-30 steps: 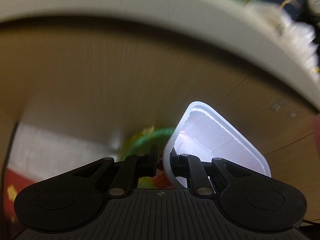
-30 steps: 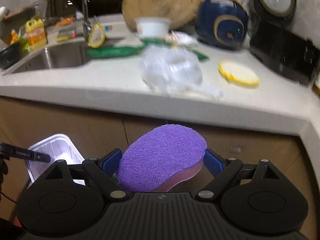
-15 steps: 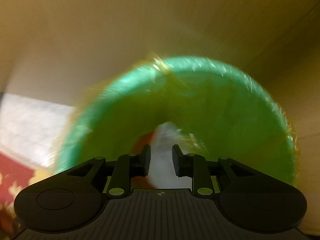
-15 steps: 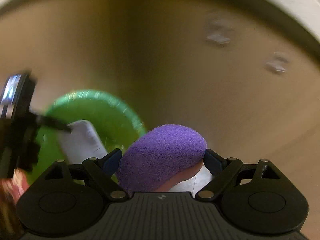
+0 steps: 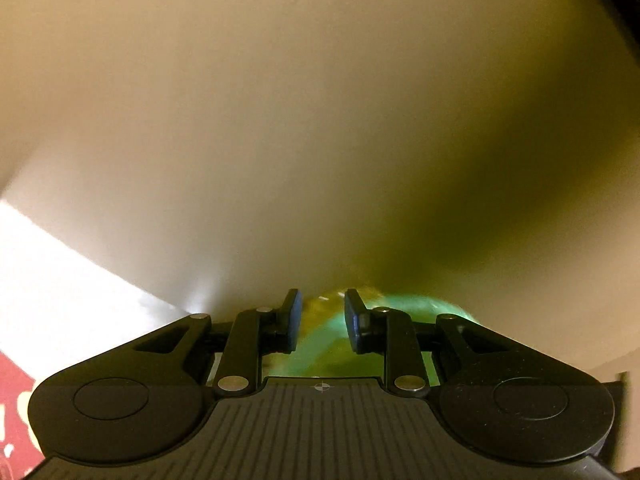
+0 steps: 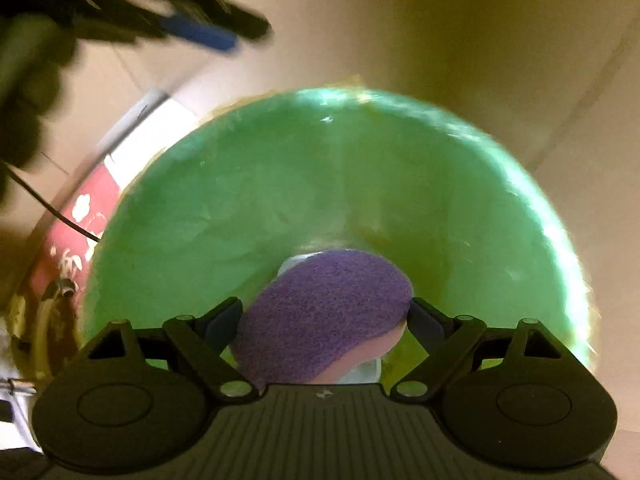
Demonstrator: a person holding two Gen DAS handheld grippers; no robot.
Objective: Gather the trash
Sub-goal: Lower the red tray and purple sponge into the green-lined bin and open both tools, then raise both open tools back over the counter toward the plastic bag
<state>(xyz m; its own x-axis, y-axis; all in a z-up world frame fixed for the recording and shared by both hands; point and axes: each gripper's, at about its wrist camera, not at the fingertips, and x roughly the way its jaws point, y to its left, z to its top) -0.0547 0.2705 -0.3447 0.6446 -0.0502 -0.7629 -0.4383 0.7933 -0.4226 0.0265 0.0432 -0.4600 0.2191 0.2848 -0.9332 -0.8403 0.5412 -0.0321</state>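
Gripping a purple sponge [image 6: 324, 312] between widely spread jaws, the right gripper [image 6: 326, 320] hangs above the round mouth of a green-lined bin [image 6: 240, 208] that fills the centre of its view; the sponge is oval, with a coarse fibrous top and a smooth pink underside. At the upper left of that view, blurred, sits the left gripper [image 6: 200, 36]. In its own view the left gripper [image 5: 320, 320] holds nothing, jaws partly apart, before a plain beige surface [image 5: 320, 120].
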